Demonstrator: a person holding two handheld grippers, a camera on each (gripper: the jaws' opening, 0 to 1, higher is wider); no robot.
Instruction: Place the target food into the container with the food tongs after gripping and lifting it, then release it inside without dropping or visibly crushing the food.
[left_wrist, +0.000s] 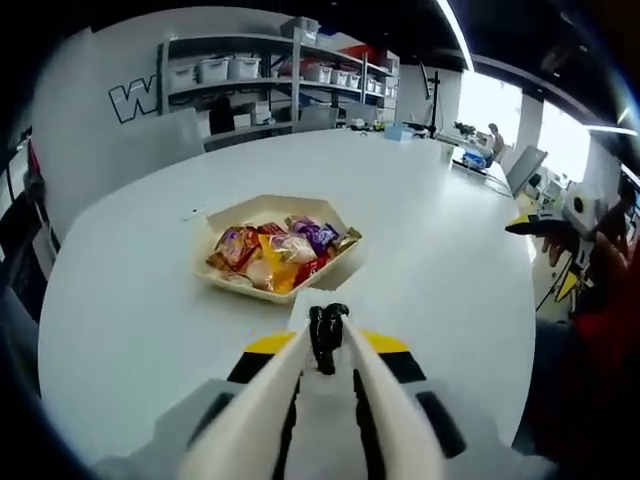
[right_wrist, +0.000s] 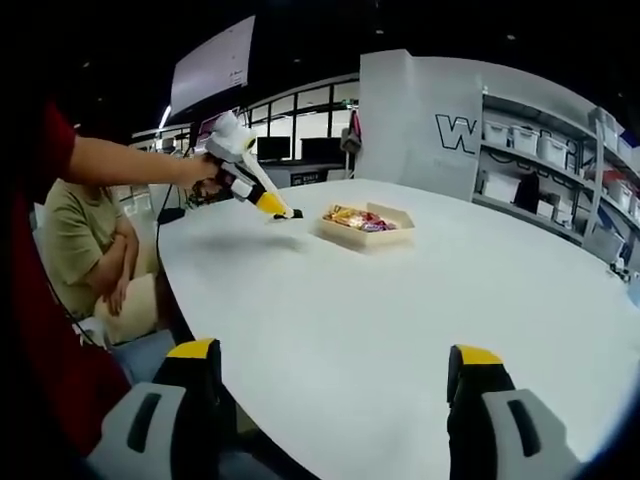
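A beige paper tray (left_wrist: 340, 262) of colourful wrapped snacks (left_wrist: 277, 254) sits on the round white table (left_wrist: 130, 300). My left gripper (left_wrist: 328, 345) is shut on white food tongs (left_wrist: 275, 400), whose black tips (left_wrist: 328, 332) sit together just short of the tray's near edge, holding nothing. In the right gripper view that same gripper (right_wrist: 243, 172) is held by a hand at the table's far left edge, pointing at the tray (right_wrist: 366, 236). My right gripper (right_wrist: 335, 375) stands wide open over the near table edge, far from the tray, with nothing between its jaws.
Shelves with white bins (left_wrist: 270, 75) line the back wall. One person sits with folded arms (right_wrist: 90, 255) left of the table. A red sleeve (right_wrist: 50, 170) runs along the left side of the right gripper view. Bare tabletop (right_wrist: 420, 290) lies around the tray.
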